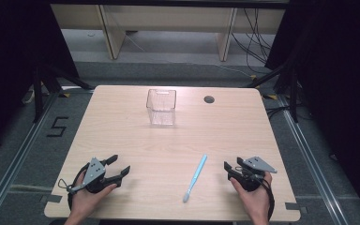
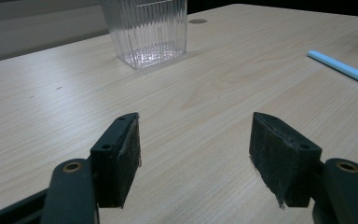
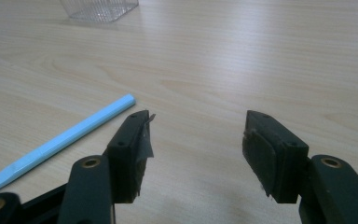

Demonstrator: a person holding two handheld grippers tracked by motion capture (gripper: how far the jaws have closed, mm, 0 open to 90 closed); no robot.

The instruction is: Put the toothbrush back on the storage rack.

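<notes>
Pale-blue plastic is what I'm after: the toothbrush [image 1: 195, 177] lies flat on the wooden table [image 1: 136, 140], lower centre-right of the high view, well below the clear ribbed container [image 1: 161, 107] that stands in the upper middle of the frame.

Its long axis runs on a slant, handle end toward the upper right of the frame and bristle end toward the lower left, near the table's front edge. That slant matters: the handle end points roughly toward my right gripper [image 1: 233, 169], which sits low at the right of the frame, just beside it with a small gap of bare wood between. My left gripper [image 1: 118, 165] is far off in the lower left, well apart from the brush.

So the right hand is the nearer one, and I judge it should take the pick. In the right gripper view the brush's handle [image 3: 58, 140] lies at the left of the frame, its squared tip just beside the left jaw, not between the jaws. I'd need to swing left to straddle it across its width.

Both claws stand apart, holding nothing; each gripper view shows bare table between the pads.
</notes>
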